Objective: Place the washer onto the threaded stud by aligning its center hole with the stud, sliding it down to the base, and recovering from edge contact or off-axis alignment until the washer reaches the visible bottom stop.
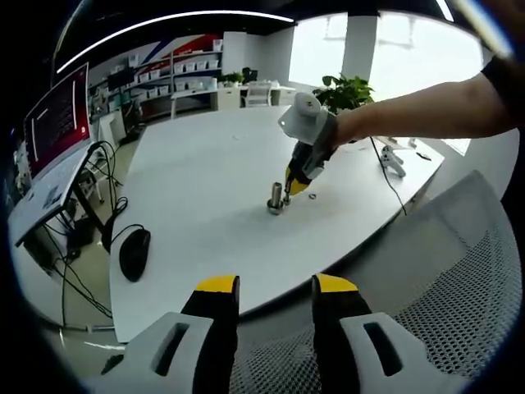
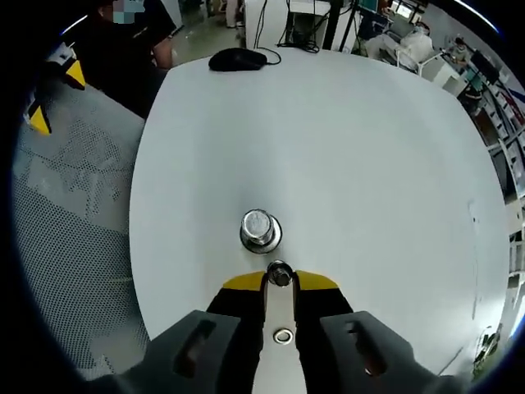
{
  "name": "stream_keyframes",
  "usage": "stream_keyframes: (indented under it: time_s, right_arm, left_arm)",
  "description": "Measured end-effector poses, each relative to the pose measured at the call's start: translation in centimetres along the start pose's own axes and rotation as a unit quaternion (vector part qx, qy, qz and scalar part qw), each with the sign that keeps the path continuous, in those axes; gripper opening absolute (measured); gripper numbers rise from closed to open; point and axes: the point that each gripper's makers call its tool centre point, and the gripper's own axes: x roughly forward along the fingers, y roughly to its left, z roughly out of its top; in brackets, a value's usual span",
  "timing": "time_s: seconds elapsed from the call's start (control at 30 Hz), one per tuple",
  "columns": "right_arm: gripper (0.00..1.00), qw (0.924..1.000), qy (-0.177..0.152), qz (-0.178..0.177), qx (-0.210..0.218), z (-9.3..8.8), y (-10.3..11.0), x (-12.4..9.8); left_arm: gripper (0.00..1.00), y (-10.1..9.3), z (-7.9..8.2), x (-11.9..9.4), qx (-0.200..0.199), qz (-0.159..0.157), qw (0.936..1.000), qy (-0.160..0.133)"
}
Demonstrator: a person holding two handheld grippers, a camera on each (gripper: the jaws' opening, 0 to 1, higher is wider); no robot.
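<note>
Nearby, right gripper [image 2: 279, 279] jaws pinch a round steel washer [image 2: 279, 273] — left gripper [image 1: 275, 295] jaws parted, empty.

monitor [image 1: 57, 123] with red screen, text lines too small to read

Left gripper [image 1: 275, 294] black jaws tipped yellow, grey housings, right gripper [image 2: 280, 281] alike, dark short sleeve [image 1: 502, 78]

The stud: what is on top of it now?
Nothing sits on the stud; its top is bare. The right gripper holds the washer beside it. A second washer lies on the table.
</note>
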Motion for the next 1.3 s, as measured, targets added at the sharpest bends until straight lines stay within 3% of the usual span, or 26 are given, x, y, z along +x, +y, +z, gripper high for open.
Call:
stream_keyframes:
  time_s: [0.33, 0.6, 0.83, 1.3]
  right_arm:
    - [0.15, 1.0, 0.001, 0.007, 0.0, -0.2, 0.2, 0.9]
    - [0.24, 0.9998, -0.011, 0.012, 0.009, -0.5, 0.5, 1.0]
    - [0.32, 1.0, -0.002, 0.005, -0.007, -2.4, 0.6, 0.9]
    - [0.3, 0.9989, 0.025, 0.027, 0.03, -6.2, 0.5, 0.1]
  left_arm:
    - [0.34, 0.0, 0.0, 0.0, -0.001, 0.0, 1.0, 0.0]
    - [0.34, 0.0, 0.1, 0.0, -0.001, 0.0, 1.0, 0.0]
    - [0.34, 0.0, 0.1, 0.0, -0.001, -0.001, 1.0, 0.0]
    - [0.34, 0.0, 0.1, 0.0, 0.0, -0.001, 1.0, -0.001]
